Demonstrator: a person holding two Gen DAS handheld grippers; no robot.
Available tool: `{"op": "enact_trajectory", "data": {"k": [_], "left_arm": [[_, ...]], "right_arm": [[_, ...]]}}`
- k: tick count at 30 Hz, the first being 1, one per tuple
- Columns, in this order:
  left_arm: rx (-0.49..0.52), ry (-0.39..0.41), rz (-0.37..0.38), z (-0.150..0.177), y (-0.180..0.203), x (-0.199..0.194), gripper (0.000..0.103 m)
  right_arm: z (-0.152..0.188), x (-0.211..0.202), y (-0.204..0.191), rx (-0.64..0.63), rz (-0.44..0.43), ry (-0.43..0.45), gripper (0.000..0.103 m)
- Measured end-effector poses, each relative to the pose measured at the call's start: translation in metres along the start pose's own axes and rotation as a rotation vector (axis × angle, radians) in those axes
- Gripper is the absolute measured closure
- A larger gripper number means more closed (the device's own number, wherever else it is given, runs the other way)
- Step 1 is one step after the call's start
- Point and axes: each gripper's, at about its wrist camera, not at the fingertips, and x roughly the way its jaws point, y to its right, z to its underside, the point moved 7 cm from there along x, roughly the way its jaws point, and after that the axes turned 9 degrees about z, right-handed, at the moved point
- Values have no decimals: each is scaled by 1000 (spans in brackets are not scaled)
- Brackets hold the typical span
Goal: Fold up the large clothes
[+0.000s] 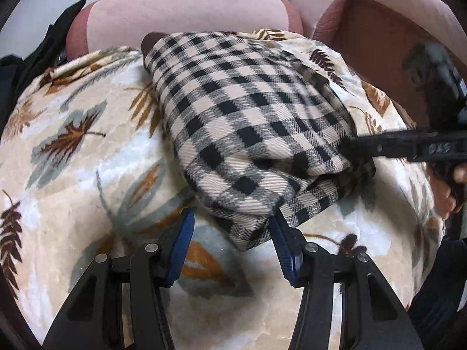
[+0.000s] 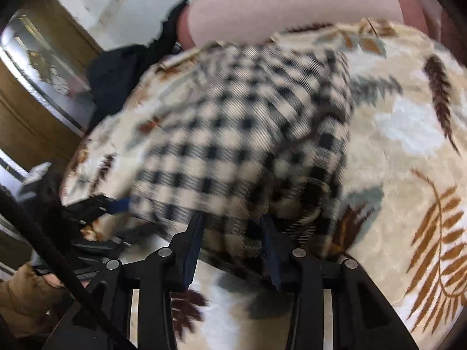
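Over on your left, a dark bag or garment [image 1: 17,81] is slumped beside the blanket's edge, and behind it the pink cushion [image 1: 181,14] of the sofa runs across the back. The leaf-print blanket [image 1: 73,151] covers the whole surface in front of you, cream with brown and grey-blue leaves. Your left gripper [image 1: 232,233] points down at it with the jaws standing apart and nothing pinched between them; the blue pad [image 1: 181,248] on the left one hangs over bare blanket, while the right one sits just at the near corner of the checked garment [image 1: 248,122], tucked under its folded edge. That garment, beige and black check, lies folded into a thick bundle in the middle of the blanket, running from the cushion down towards you, layers stacked at the near end. Moving right, your right gripper [image 1: 350,148] reaches in from the side with its tip against the bundle's right edge, and your fingers [image 1: 446,201] show around its handle. From that gripper's own camera the picture is smeared with motion: the jaws stand apart with the near edge of the checked bundle lying between them, and you can't tell whether the pads actually press on the cloth. Far right, more blanket, with an orange fern leaf [image 2: 437,233] printed on it
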Motion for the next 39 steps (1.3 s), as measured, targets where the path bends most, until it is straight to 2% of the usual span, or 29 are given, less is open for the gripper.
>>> {"op": "enact_trajectory", "data": {"k": [4,7,9,10,12,16,19,21,25,27,29,33,36,38,39], "left_arm": [[14,6,-11,-4,1,3,52],[29,-1,-24,-8,9,10,63],[44,9,-55,-10,12,12,73],[45,15,-61,-10,12,11,75],[37,32,-55,-9,10,5,85],[-34,73,-7,-3,-7,-16,90],[-56,75,23,3,-14,-22,92],[-47,59,23,12,-17,-19,92],[-47,48,28,22,-19,-13,92],[-39,46,29,22,-18,-14,92],[-37,37,39,23,-19,-16,92],[-23,36,52,27,-16,-33,93],[-15,76,65,25,-13,-54,90],[-23,93,81,17,-13,-64,82],[-29,106,85,12,-13,-66,76]], "right_arm": [[5,2,12,64,-50,16,60],[2,0,4,28,-45,32,61],[1,7,-1,3,-14,19,86],[0,9,-3,3,-14,17,94],[-3,2,-8,9,-10,45,96],[-7,-28,-19,58,-78,131,97],[-3,-51,-17,113,-140,184,97],[5,-46,-9,140,-127,166,97],[33,4,12,211,-68,45,97],[33,9,14,252,-91,38,97],[29,1,9,229,-78,48,97],[27,-16,8,184,-44,59,93],[20,-30,6,180,-47,92,83],[15,-37,5,179,-55,120,49],[12,-39,5,179,-53,133,46]]}}
